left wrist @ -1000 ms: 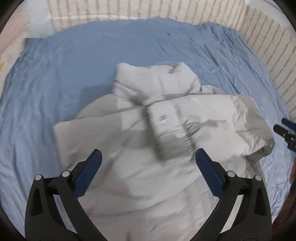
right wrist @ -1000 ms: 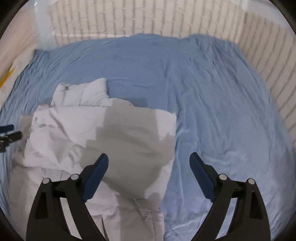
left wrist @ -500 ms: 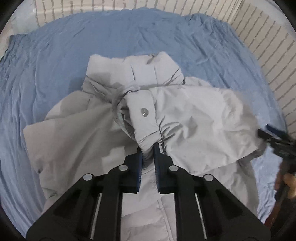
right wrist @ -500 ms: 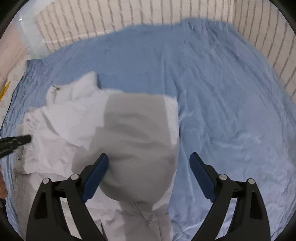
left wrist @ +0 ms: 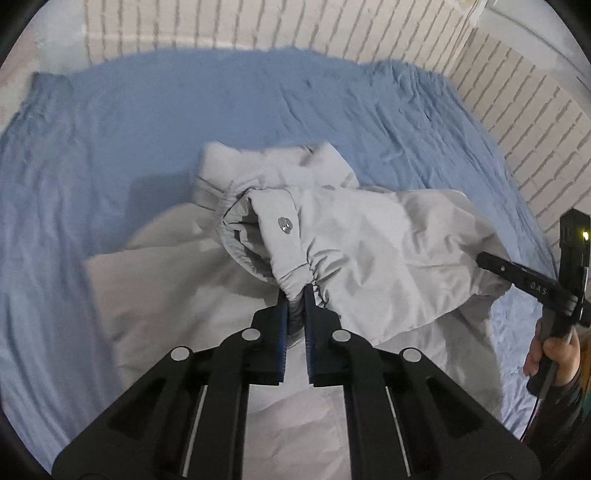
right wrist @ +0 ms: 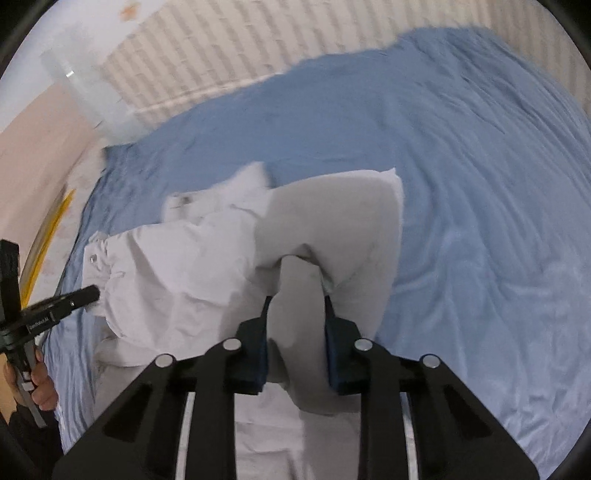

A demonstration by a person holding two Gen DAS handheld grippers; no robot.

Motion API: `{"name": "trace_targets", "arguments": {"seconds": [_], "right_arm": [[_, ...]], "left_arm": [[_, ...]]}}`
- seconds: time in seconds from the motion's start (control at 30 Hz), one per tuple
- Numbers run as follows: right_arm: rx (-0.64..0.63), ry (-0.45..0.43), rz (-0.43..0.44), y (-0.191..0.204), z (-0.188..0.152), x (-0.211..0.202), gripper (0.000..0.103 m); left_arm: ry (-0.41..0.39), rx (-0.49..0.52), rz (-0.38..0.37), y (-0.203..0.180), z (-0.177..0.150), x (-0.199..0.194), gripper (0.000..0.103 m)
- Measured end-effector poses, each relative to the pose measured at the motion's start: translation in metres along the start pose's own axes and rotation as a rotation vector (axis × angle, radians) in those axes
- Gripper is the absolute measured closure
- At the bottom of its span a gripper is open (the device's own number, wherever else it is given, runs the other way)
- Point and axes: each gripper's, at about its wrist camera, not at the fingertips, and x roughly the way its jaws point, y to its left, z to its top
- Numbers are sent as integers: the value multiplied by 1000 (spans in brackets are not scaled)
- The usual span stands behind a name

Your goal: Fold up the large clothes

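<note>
A large light-grey jacket lies on a blue bed sheet, collar toward the far side, one sleeve folded across its body. My left gripper is shut on the elastic cuff of that sleeve, which has a metal snap. My right gripper is shut on a thick fold of the jacket near the sleeve's shoulder end. The right gripper also shows at the right edge of the left wrist view, touching the jacket. The left gripper shows at the left of the right wrist view.
White brick walls bound the bed at the back and right. Bare sheet lies to the right and beyond the jacket. A beige floor or wall and a yellow strip lie past the bed's left edge.
Both grippers were open a second ago. The left shut on the sleeve cuff half a second ago and still holds it. The right has now shut on the jacket fold.
</note>
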Motion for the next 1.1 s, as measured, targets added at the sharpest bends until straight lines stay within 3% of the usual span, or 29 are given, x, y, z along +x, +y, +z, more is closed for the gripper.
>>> {"name": "trace_targets", "arguments": {"seconds": [0.17, 0.27, 0.33, 0.37, 0.47, 0.57, 0.63, 0.7, 0.83, 0.9, 0.97, 1.0, 1.03, 1.07, 1.1], "right_arm": [[-115, 31, 58, 60, -6, 29, 78], [-217, 77, 11, 100, -20, 61, 78], [-310, 113, -61, 122, -33, 81, 68], [-352, 127, -110, 130, -40, 89, 58], [-366, 122, -131, 126, -45, 79, 51], [-312, 102, -94, 104, -44, 43, 26], [-270, 68, -90, 83, -40, 22, 26], [-227, 46, -112, 66, -35, 8, 25], [-156, -4, -209, 41, -26, 2, 25], [-136, -23, -199, 43, -24, 7, 25], [-151, -62, -171, 55, -22, 11, 25], [-167, -69, -172, 63, -21, 15, 31], [-187, -56, -166, 73, -21, 23, 40], [-197, -27, -152, 77, -22, 30, 68], [-207, 31, -136, 85, -26, 46, 86]], "left_arm": [[-25, -54, 85, 53, -38, -32, 98], [52, -142, 138, 102, -72, -12, 97], [74, -195, 124, 122, -84, 0, 93], [85, -229, 100, 132, -89, 7, 92], [69, -224, 105, 130, -90, 4, 88], [62, -176, 172, 119, -87, -8, 77], [46, -157, 220, 116, -85, -16, 49], [3, -154, 263, 111, -82, -30, 36], [-18, -145, 214, 97, -75, -39, 25], [-9, -119, 235, 80, -67, -30, 24], [0, -94, 229, 68, -60, -19, 31], [8, -69, 232, 59, -55, -10, 51], [22, -53, 240, 56, -55, -3, 73], [47, -44, 252, 54, -56, 5, 81], [71, -41, 264, 53, -57, 13, 88]]}}
